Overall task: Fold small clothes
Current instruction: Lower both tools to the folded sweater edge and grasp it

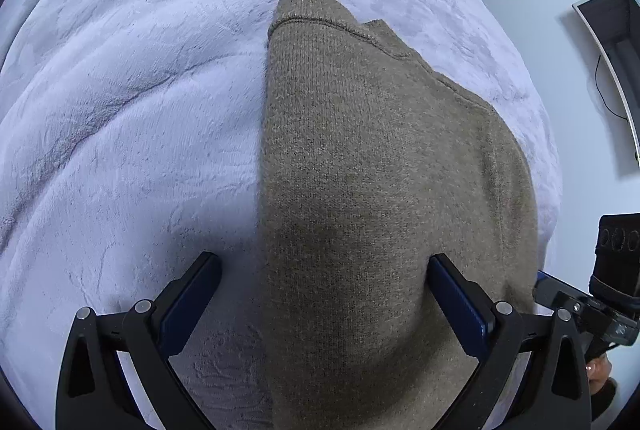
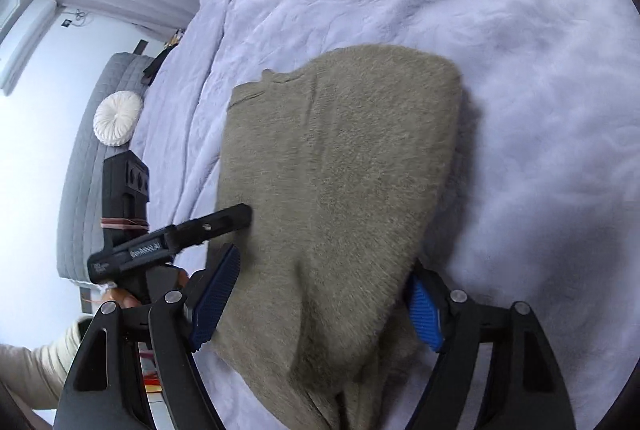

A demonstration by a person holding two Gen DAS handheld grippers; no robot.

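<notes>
My left claw (image 1: 324, 294) and right claw (image 2: 320, 298) both stand wide over the folded olive-brown knitted sweater (image 1: 372, 170), gripping nothing; it lies on the fluffy lavender blanket (image 1: 132, 118), stretching toward twelve o'clock.

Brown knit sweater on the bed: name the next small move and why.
Probably close the right gripper on the near edge of the sweater. Its jaws stand open astride that edge, and the left gripper is open too, so nothing yet holds the cloth for the next fold.
</notes>
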